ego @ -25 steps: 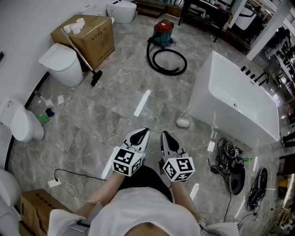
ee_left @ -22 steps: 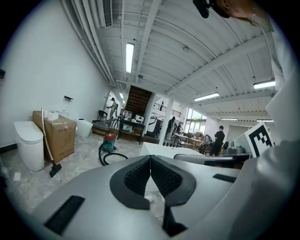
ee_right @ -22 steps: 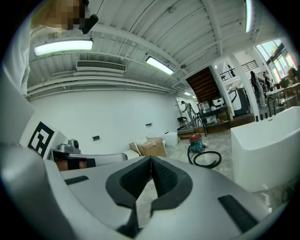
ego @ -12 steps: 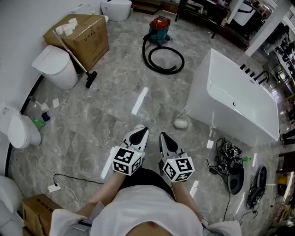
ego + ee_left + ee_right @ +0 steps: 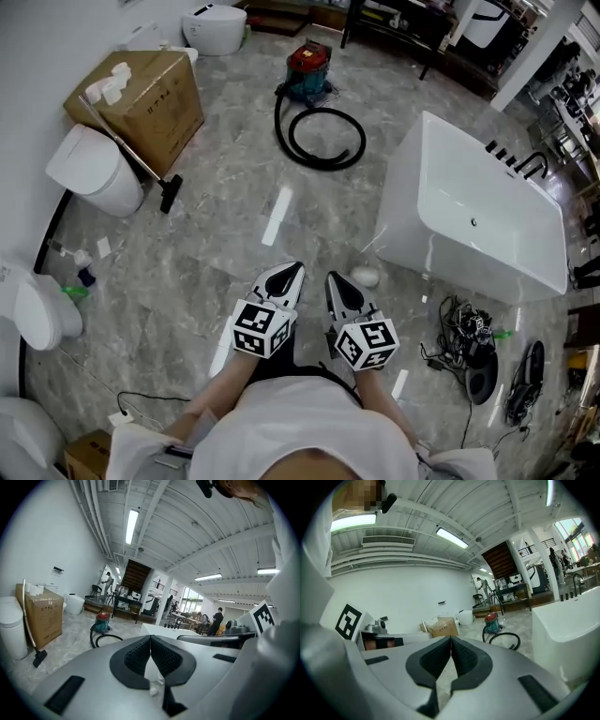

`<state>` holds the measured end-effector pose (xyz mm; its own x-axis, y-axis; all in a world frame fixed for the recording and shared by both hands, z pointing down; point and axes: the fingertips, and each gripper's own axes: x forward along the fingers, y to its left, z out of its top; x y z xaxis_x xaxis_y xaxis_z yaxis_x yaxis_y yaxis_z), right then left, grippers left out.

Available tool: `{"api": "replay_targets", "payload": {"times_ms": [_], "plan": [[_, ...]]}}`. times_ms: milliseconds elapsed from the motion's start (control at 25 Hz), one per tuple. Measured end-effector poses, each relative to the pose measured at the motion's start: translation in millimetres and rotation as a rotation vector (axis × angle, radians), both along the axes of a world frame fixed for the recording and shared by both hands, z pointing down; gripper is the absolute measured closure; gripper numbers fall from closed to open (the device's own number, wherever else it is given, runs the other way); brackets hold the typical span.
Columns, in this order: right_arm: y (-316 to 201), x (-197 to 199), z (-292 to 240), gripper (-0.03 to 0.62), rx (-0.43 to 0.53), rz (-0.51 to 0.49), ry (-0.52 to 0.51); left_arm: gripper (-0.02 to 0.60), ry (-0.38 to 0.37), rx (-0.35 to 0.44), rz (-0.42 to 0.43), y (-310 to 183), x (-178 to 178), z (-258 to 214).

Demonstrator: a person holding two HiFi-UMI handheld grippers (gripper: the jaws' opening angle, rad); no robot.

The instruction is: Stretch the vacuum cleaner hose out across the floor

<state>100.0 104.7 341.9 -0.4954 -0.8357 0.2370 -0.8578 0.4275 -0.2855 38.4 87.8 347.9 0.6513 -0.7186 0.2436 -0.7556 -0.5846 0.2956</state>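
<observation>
A red and teal vacuum cleaner (image 5: pixel 307 66) stands on the marble floor far ahead, with its black hose (image 5: pixel 319 139) coiled in a loop in front of it. In the left gripper view the vacuum cleaner (image 5: pixel 101 622) and hose (image 5: pixel 104 639) lie at mid left; in the right gripper view the vacuum cleaner (image 5: pixel 491 622) and hose (image 5: pixel 505 640) sit right of centre. My left gripper (image 5: pixel 289 272) and right gripper (image 5: pixel 336 277) are held side by side in front of me, both shut and empty, well short of the hose.
A white bathtub (image 5: pixel 487 225) stands to the right. A cardboard box (image 5: pixel 141 98), a toilet (image 5: pixel 89 169) and a leaning vacuum wand with floor head (image 5: pixel 131 150) line the left wall. Cables and a black device (image 5: pixel 473 352) lie at lower right. A small white object (image 5: pixel 366 277) lies by the tub.
I have walked forward: the vacuum cleaner, hose, box and bathtub have all come nearer to me. Both grippers keep the same pose in front of me, still shut.
</observation>
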Motion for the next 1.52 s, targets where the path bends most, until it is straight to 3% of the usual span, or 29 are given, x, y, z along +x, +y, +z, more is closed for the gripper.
{"api": "replay_targets", "payload": {"times_ms": [560,1240,1520], "plan": [[-180.3,22.4,1.3,0.58,0.0,0.066,0.028,0.573,-0.017,-0.005,0.061,-176.9,-1.8,2.7],[-307.8,10.7,1.6,0.58,0.011,0.02,0.015,0.573,-0.009,0.005,-0.003,-285.3,-24.1,0.7],[-382.4,21.5,15.5,0.58,0.016,0.006,0.036,0.573,-0.015,-0.002,-0.012,-361.2,-14.0,15.5]]}}
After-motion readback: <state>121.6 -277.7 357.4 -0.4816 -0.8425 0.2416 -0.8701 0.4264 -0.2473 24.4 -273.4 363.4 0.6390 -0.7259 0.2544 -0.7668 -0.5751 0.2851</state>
